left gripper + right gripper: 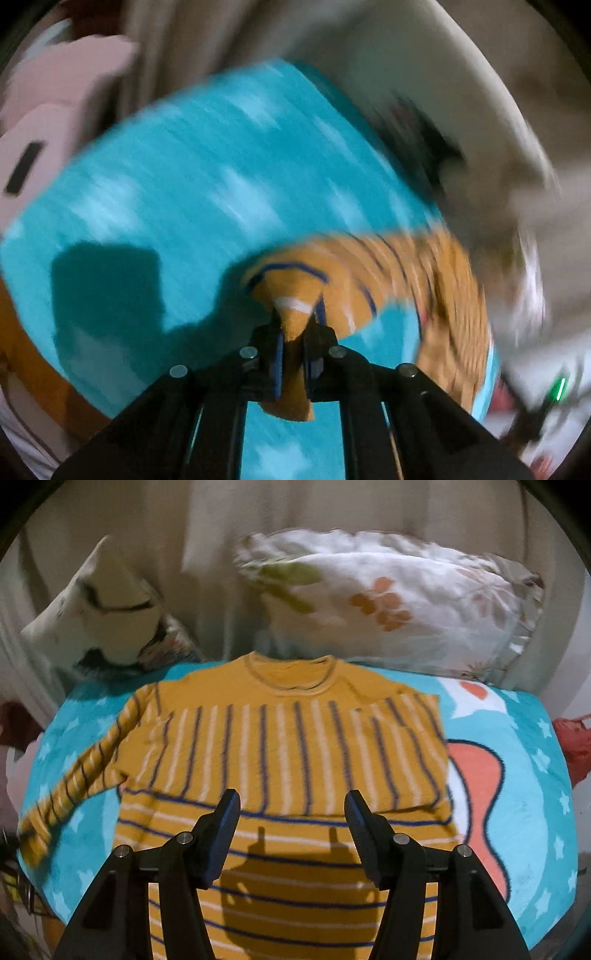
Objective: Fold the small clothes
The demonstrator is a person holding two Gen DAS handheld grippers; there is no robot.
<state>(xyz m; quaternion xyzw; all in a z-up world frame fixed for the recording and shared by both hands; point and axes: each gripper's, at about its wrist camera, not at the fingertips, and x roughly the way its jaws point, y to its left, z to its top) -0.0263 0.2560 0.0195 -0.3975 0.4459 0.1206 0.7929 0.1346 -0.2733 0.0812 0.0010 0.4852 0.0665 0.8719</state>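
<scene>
Left gripper [293, 325] clamped on sleeve [295, 317]; right gripper [291, 805] gaped empty above sweater [288, 738], blanket [535, 775] bare at right.

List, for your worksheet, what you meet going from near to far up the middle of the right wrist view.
Right tool → yellow striped sweater → floral pillow → beige curtain.

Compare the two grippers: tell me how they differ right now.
The left gripper is shut on a sleeve of the striped sweater; the right gripper is open and holds nothing. The left's view is motion-blurred; the right's is fairly sharp, above the sweater's body. Both are black with blue pads and point down at the blanket.
</scene>
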